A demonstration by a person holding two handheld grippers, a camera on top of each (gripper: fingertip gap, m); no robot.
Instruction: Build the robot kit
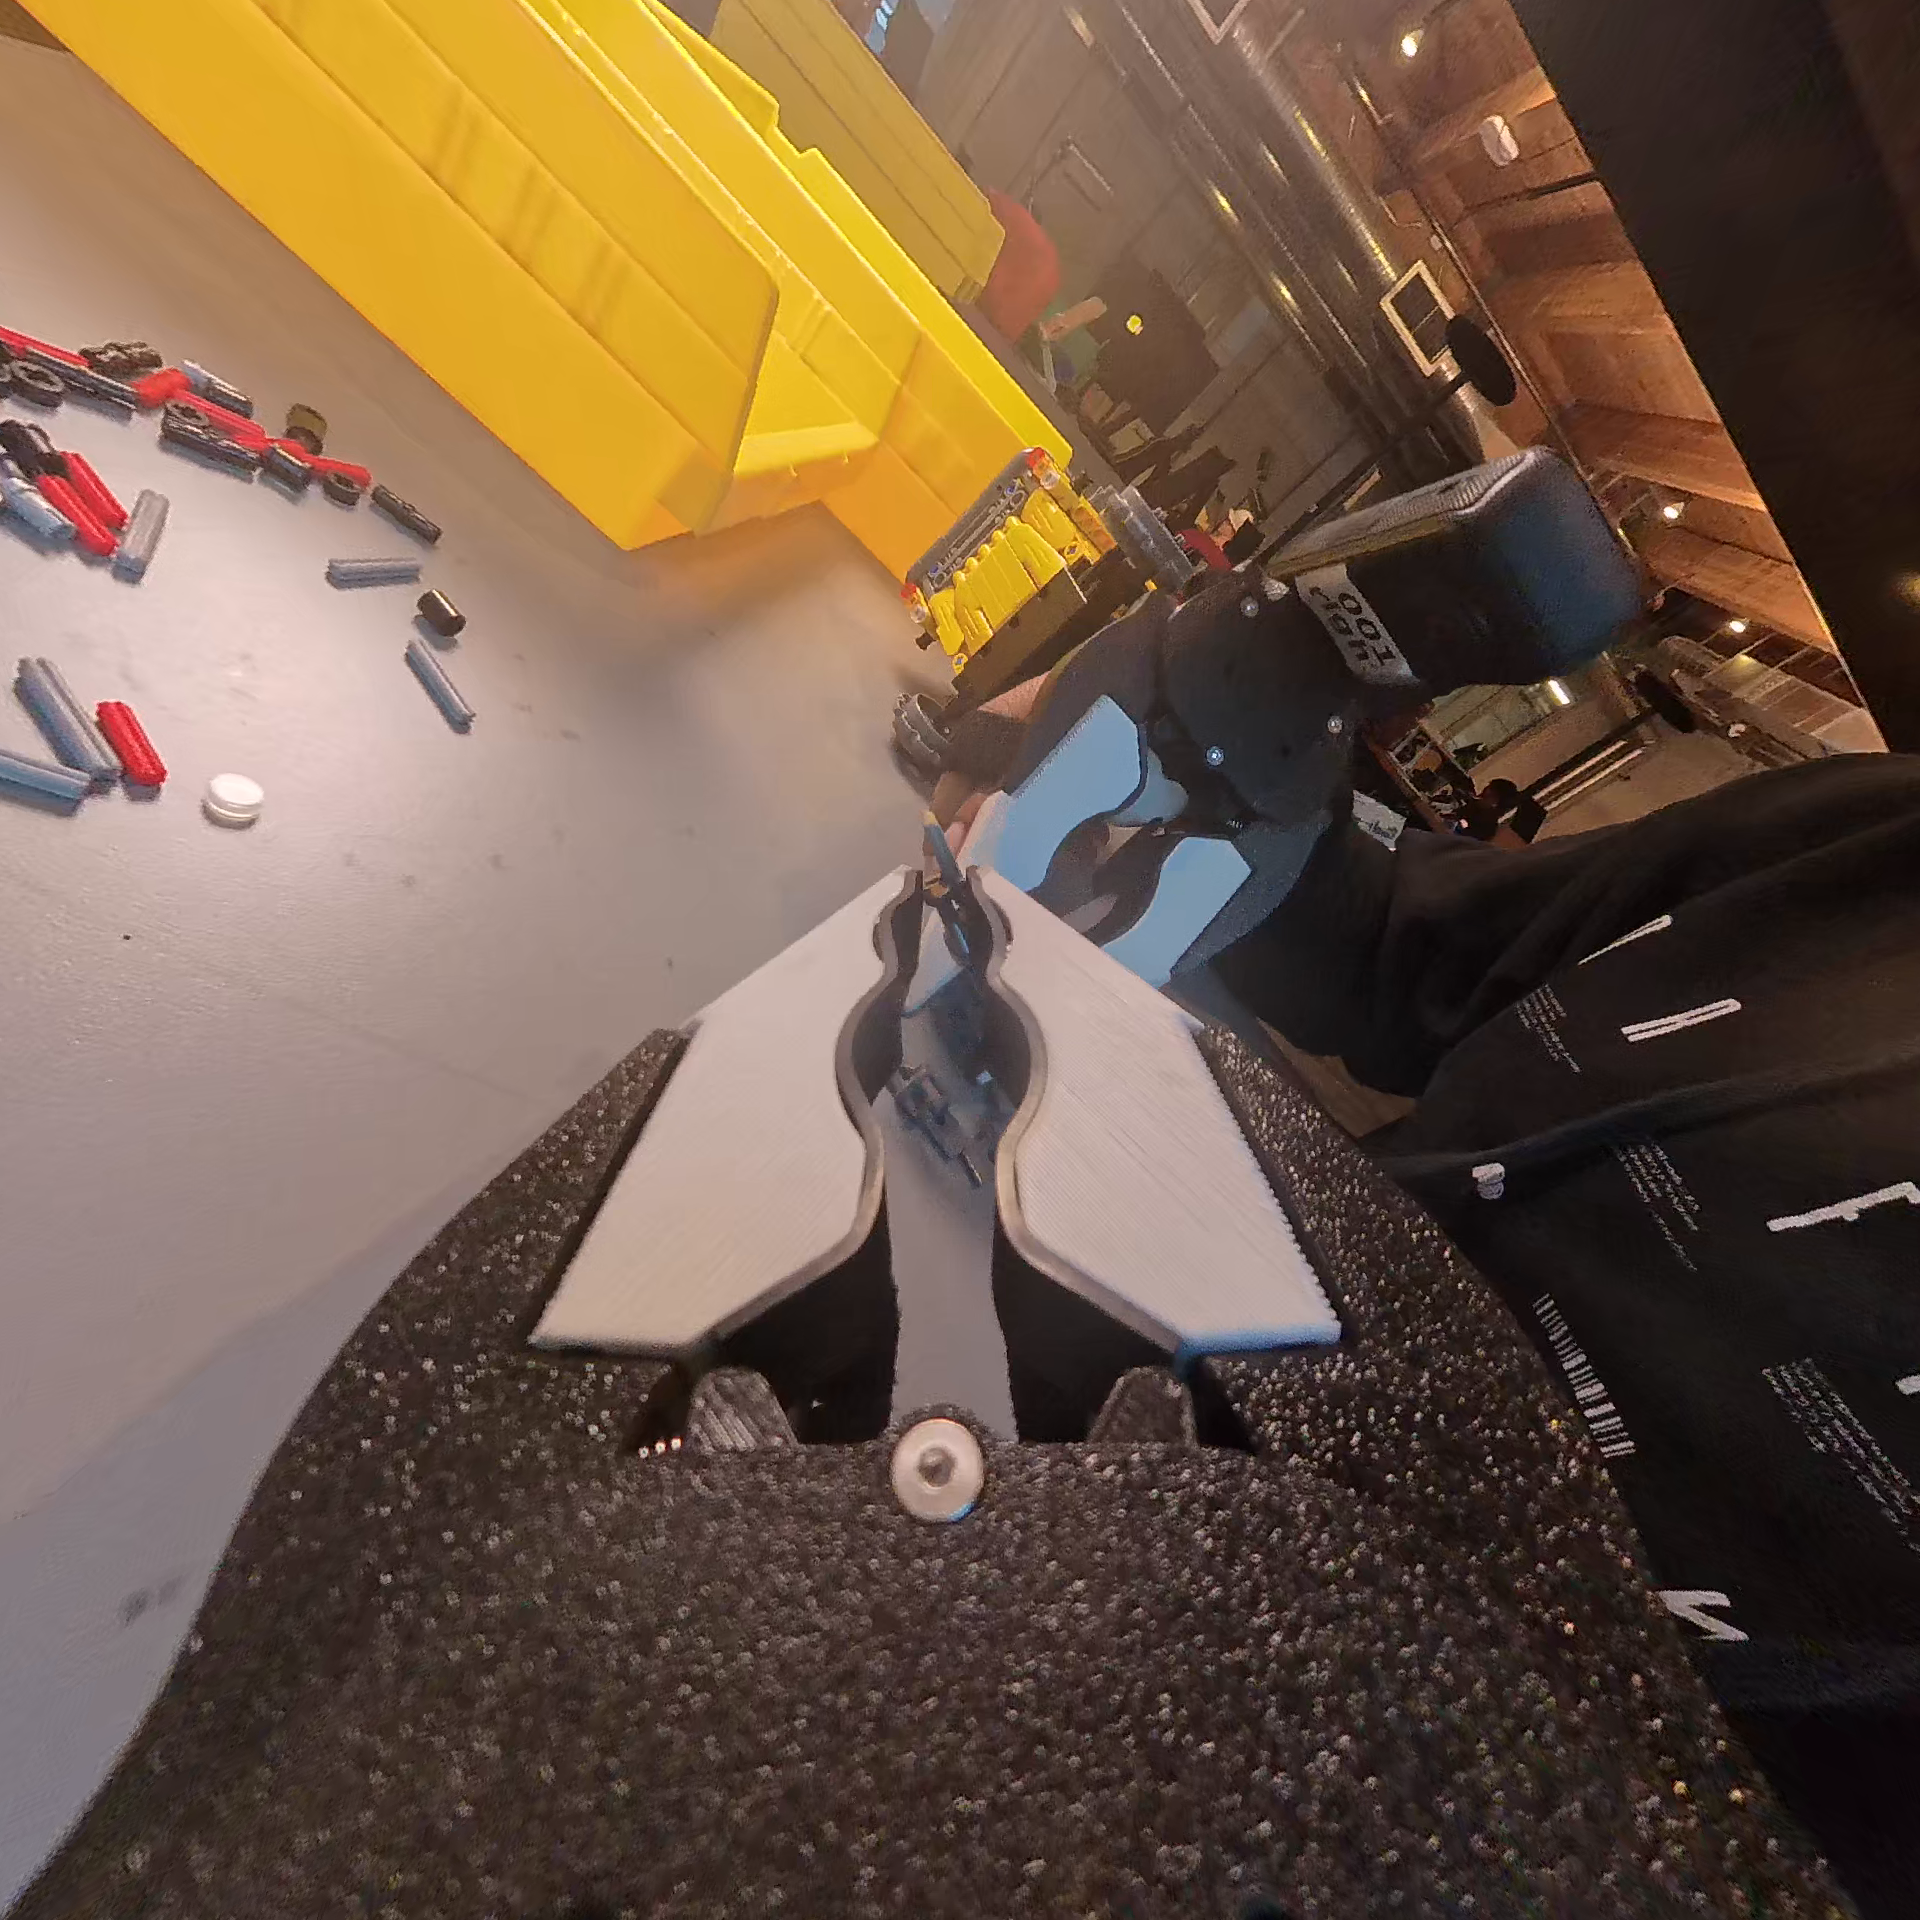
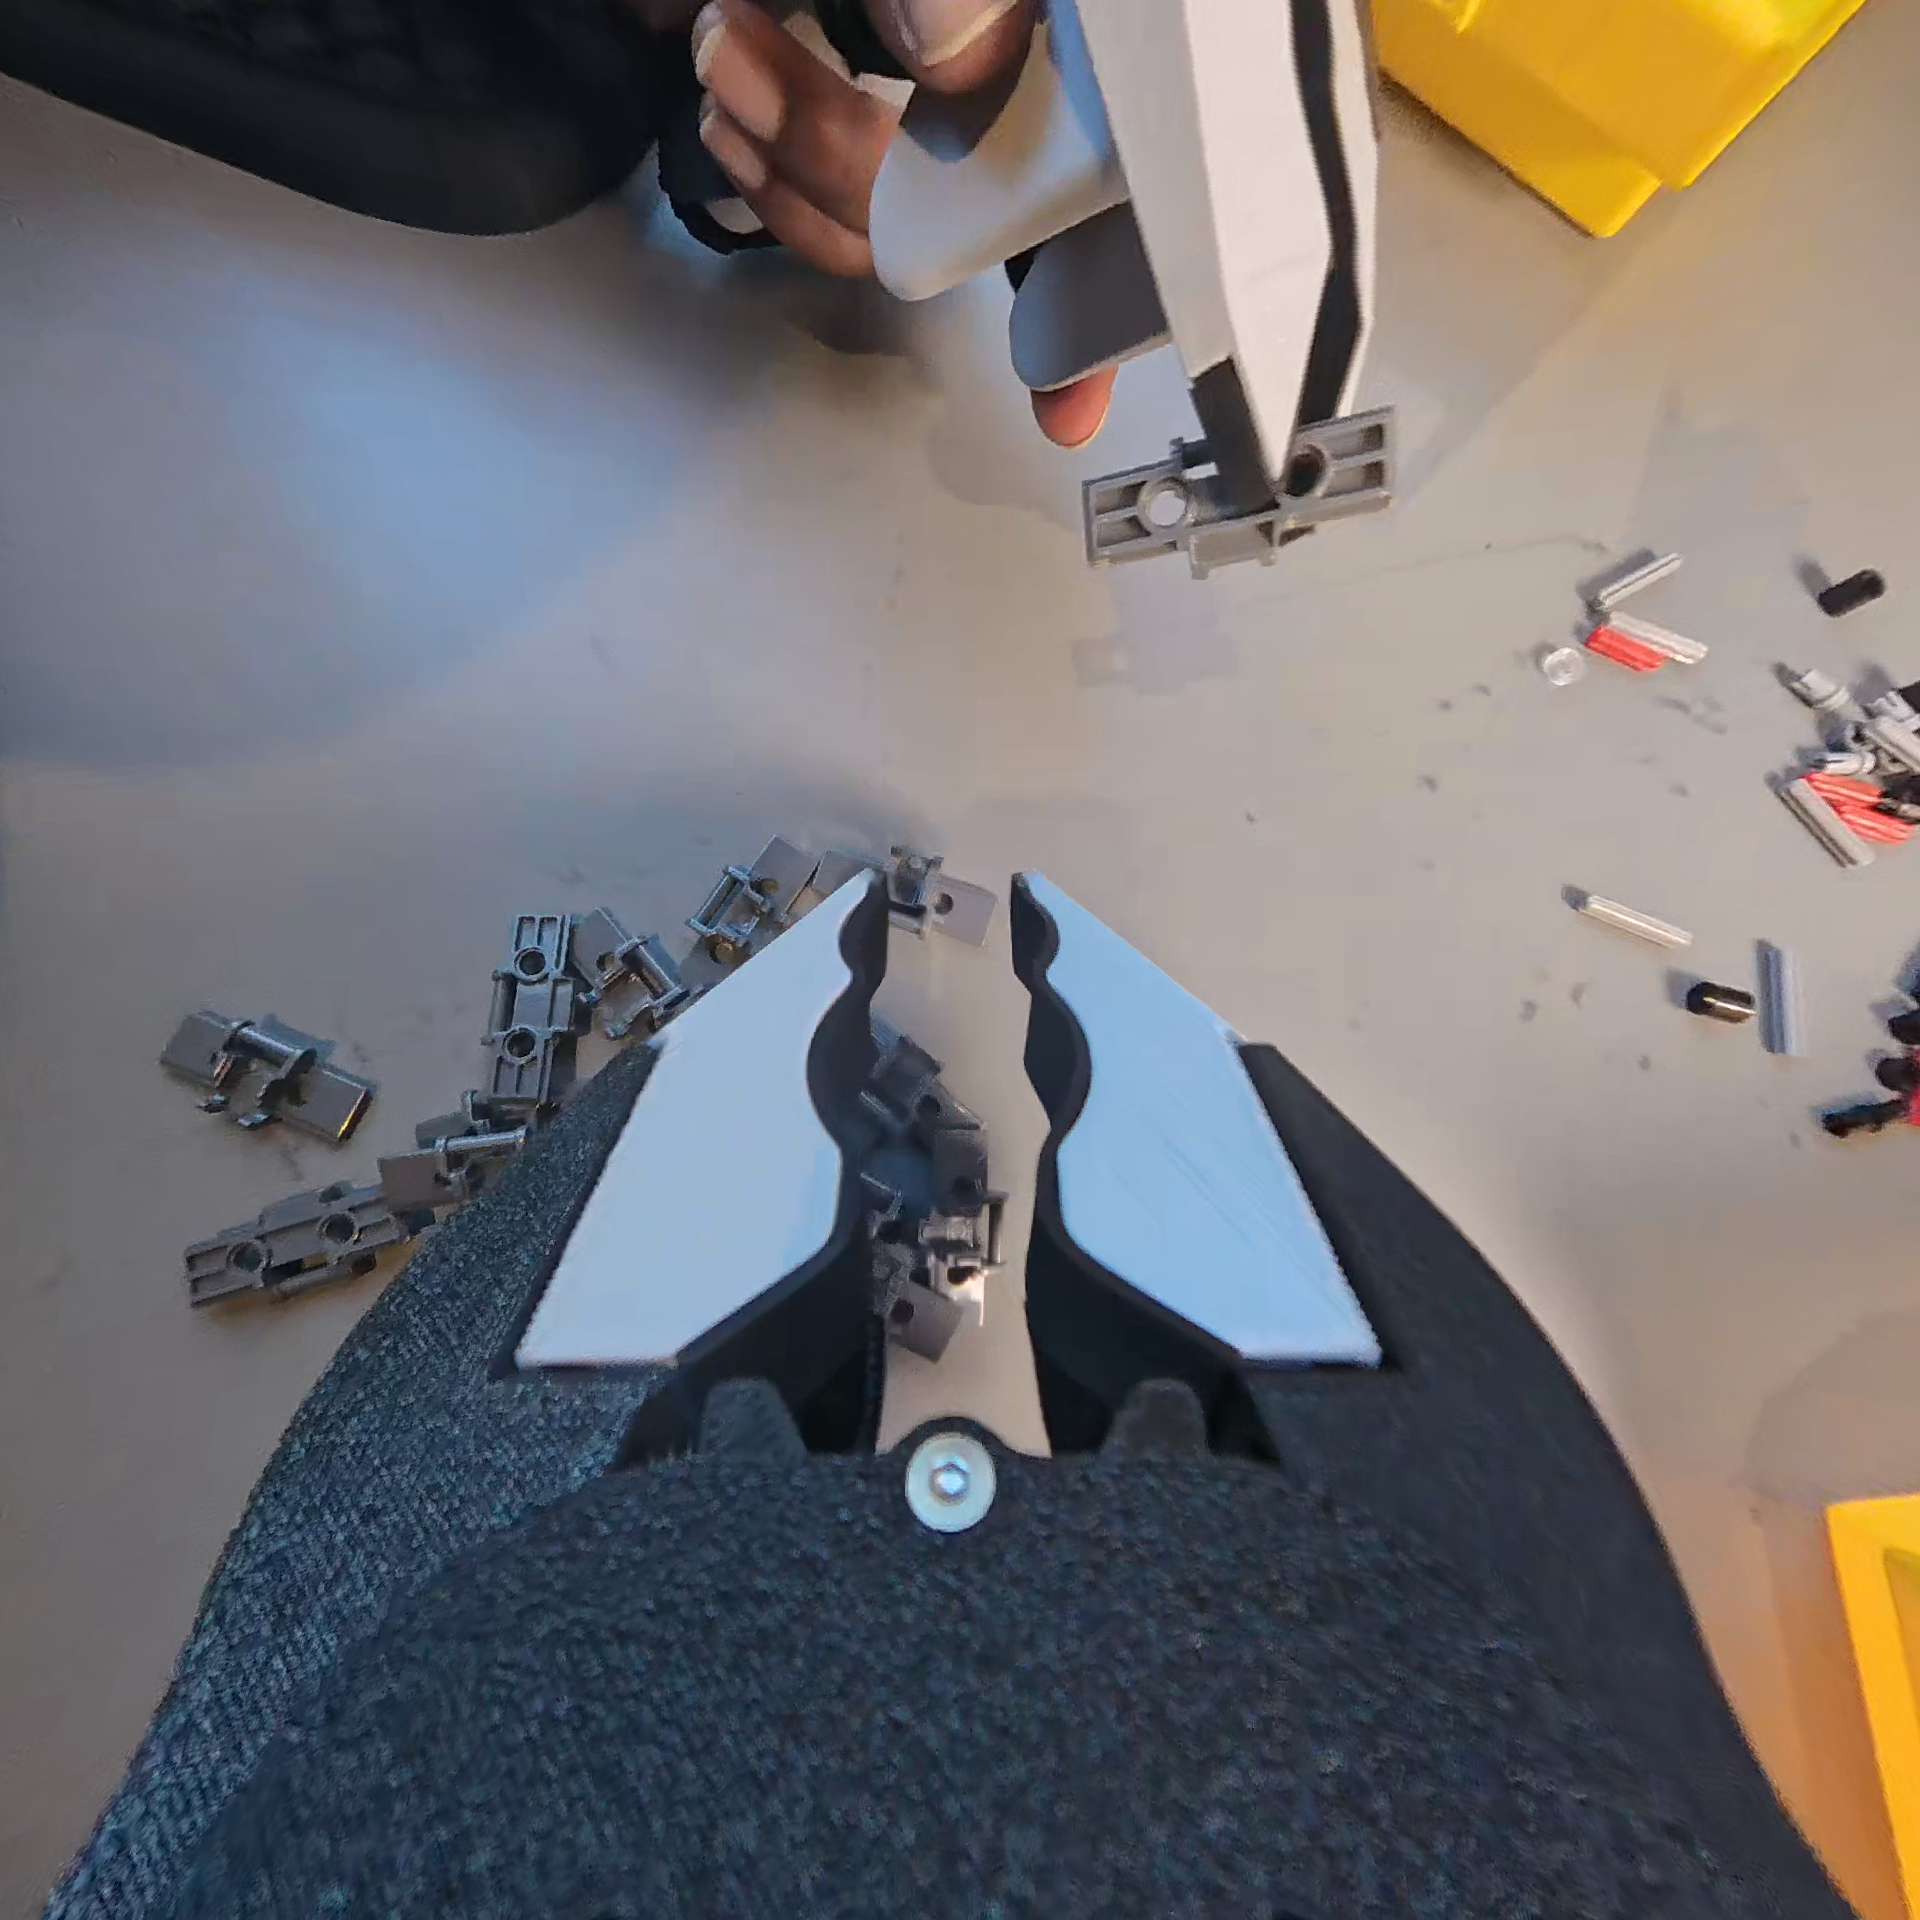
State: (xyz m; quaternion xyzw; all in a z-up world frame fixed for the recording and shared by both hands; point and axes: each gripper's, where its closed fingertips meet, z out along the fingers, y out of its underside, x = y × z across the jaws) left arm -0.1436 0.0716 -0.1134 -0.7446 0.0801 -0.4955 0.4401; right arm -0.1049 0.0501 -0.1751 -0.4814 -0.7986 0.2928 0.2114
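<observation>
Grey plastic dominates both views.

Left wrist view: my left gripper [image 1: 940,899] has its jaws pinched shut on a grey track link [image 1: 951,920], seen edge-on at the tips, so little of it shows. Ahead and to the right is the right gripper [image 1: 1101,821], tilted over the counter [image 1: 520,987]. Yellow bins [image 1: 582,312] line the far side, with a yellow brick vehicle [image 1: 1008,566] just beyond their corner. Loose red, grey and black pins [image 1: 125,520] lie well to the left. A dark sleeve [image 1: 1558,1039] fills the right side, so free room lies left and forward.

Right wrist view: the right gripper [image 2: 951,894] has its jaws parted and empty, hovering over a pile of grey links [image 2: 540,1039], one link touching the left tip. The held link [image 2: 1236,499] hangs clear of the counter in the left gripper, clamped near its middle, both holes visible.

Judgement: a good grasp means centring one link between the tips, apart from its neighbours, since the pile overlaps. Open counter lies between pile and held link; the pins and a yellow bin corner [image 2: 1881,1662] crowd the right edge.
</observation>
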